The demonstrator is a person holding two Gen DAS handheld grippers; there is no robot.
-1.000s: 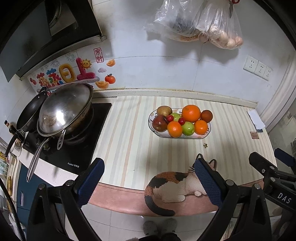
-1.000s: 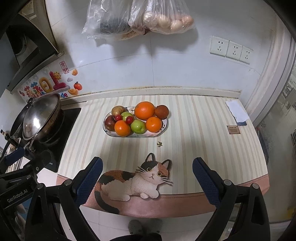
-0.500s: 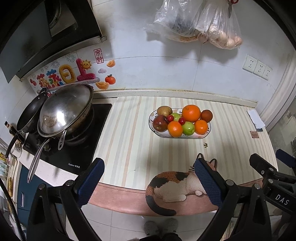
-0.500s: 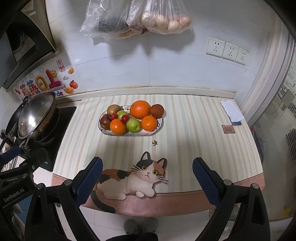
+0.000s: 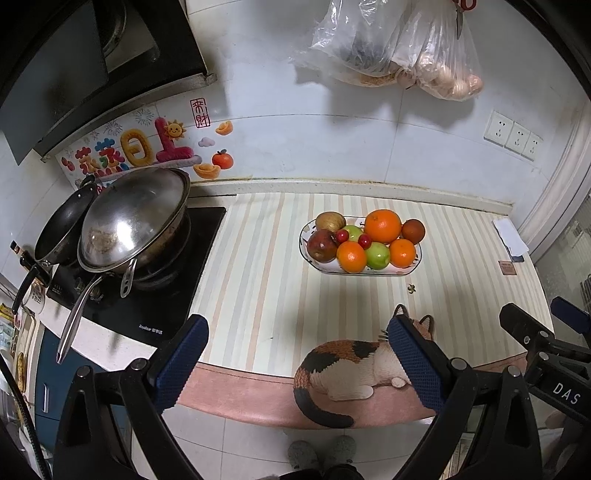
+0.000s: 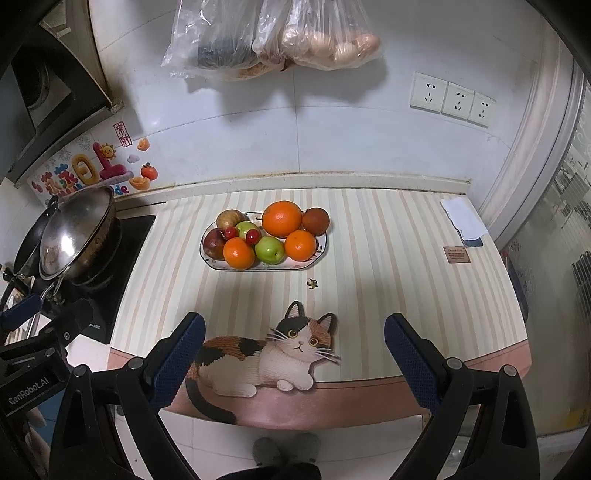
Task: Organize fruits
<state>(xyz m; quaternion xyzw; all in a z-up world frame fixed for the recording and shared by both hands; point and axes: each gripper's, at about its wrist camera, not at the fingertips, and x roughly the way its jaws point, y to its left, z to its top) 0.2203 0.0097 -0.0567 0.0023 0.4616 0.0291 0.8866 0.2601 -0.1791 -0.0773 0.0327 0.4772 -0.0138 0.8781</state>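
Fruits (image 6: 264, 236) unmoved on plate (image 6: 321, 248); right gripper (image 6: 293, 347) drifted rightward.

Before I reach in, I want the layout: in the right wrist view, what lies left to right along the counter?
Wok → fruit plate → small brown card → white paper.

steel wok (image 5: 133, 225) on black cooktop (image 5: 159, 295) – dark pan (image 5: 62, 225) just behind it | cat-print mat (image 6: 266, 354) at striped counter's (image 6: 388, 288) front edge | plastic bags (image 6: 273, 33) hanging on wall – three sockets (image 6: 452, 101) to their right | folded paper (image 6: 463, 218) far right
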